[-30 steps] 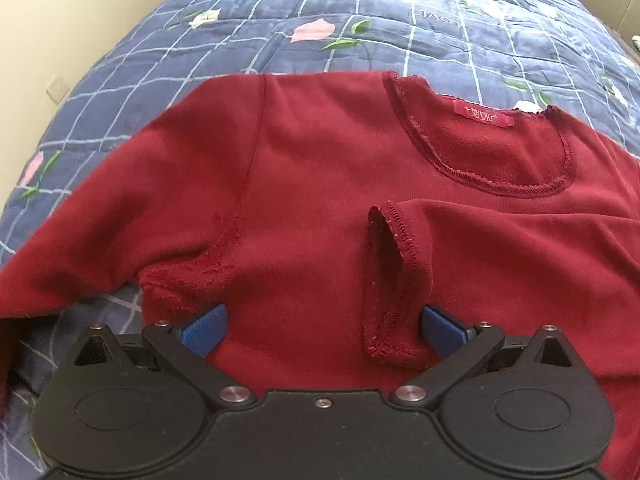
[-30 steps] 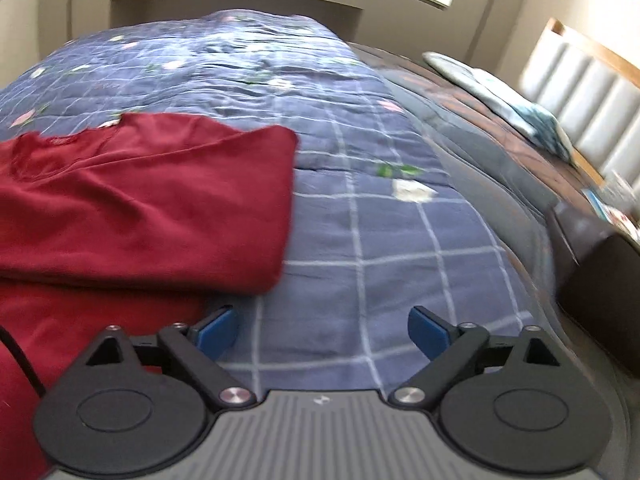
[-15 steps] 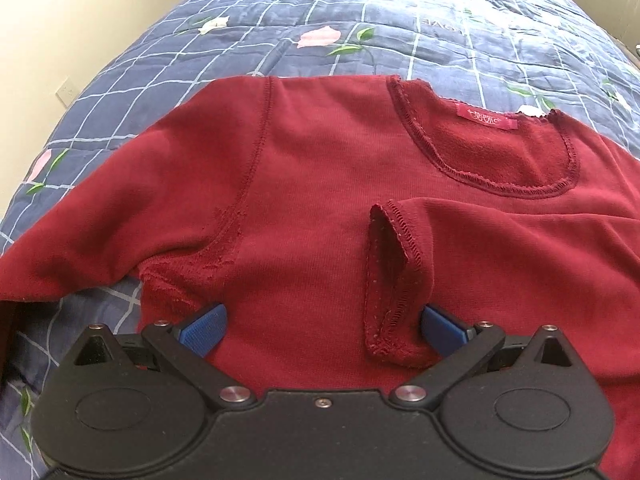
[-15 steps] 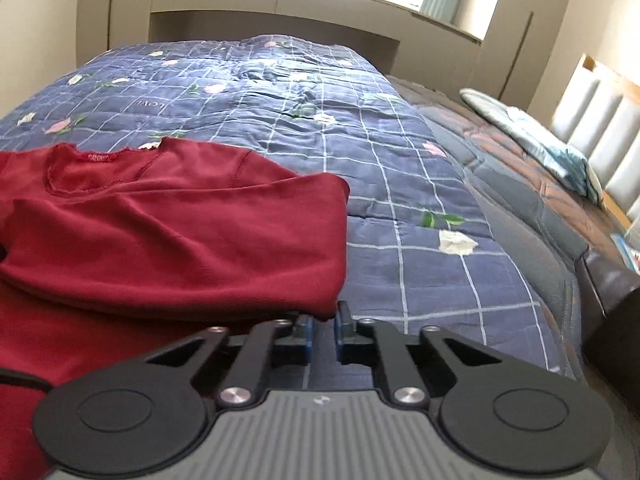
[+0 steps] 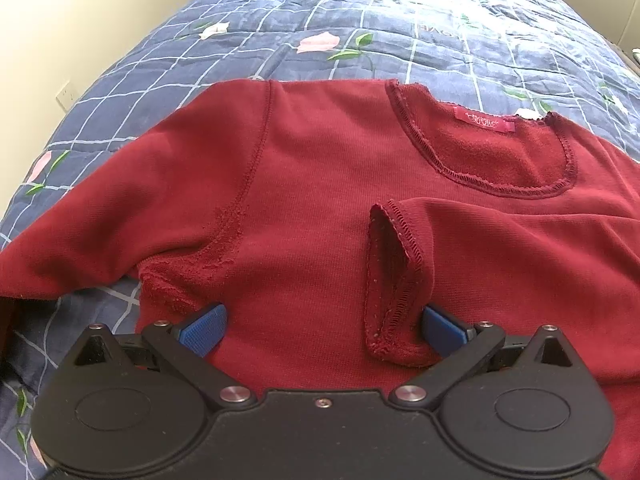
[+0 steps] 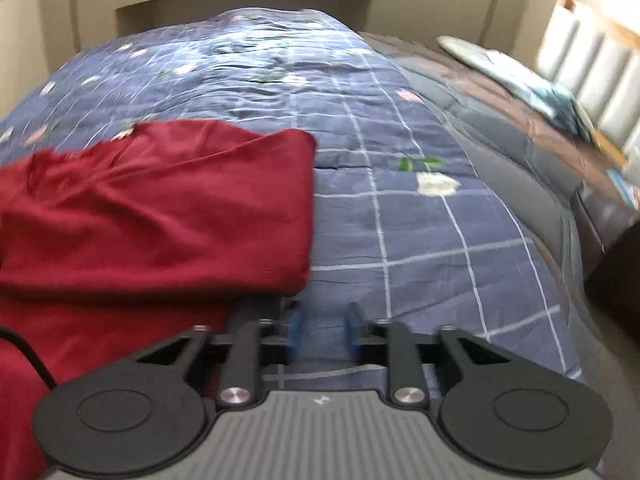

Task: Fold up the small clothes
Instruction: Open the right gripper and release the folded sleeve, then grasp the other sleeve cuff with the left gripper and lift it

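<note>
A dark red long-sleeved top lies front up on a blue checked quilt. One sleeve is folded across the chest, its cuff near the middle. The other sleeve stretches out to the left. My left gripper is open just above the top's lower part, one blue pad beside the cuff. In the right wrist view the folded side of the top lies left of my right gripper, which stands partly open over bare quilt, holding nothing.
A cream wall with a socket borders the bed on the left. In the right wrist view a padded headboard and a patterned pillow lie at the far right. A black cable crosses the red cloth at lower left.
My right gripper shut half a second ago beside the folded edge and has since partly opened and shifted right. The left gripper has stayed open and drawn back slightly.
</note>
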The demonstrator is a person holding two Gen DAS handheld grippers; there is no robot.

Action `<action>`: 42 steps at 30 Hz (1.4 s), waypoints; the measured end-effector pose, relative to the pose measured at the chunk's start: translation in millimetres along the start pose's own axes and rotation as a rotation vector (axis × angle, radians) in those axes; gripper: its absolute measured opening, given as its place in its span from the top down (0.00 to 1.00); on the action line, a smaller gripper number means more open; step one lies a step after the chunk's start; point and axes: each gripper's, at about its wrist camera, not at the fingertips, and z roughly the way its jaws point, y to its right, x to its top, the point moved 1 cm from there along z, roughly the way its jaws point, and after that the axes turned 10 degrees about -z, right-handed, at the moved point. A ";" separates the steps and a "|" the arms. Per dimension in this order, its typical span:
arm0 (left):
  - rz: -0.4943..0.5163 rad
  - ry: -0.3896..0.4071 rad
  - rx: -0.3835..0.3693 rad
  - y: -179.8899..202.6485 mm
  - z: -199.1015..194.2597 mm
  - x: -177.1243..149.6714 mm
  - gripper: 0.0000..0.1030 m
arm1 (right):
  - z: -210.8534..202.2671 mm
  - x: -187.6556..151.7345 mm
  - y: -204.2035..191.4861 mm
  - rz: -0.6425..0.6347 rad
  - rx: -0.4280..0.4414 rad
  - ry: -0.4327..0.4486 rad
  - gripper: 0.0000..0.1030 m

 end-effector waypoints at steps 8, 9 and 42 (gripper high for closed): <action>0.002 0.000 -0.012 -2.5 -0.6 0.3 0.00 | 4.3 14.1 -15.8 -0.134 -0.038 0.110 0.67; 0.002 0.003 -0.013 -2.6 -0.8 -0.1 0.00 | 3.2 15.8 -16.6 -0.143 -0.037 0.124 0.68; -0.285 0.106 -0.127 -63.2 -54.3 -8.5 0.01 | -53.0 10.5 -20.0 0.132 -0.078 -0.033 0.00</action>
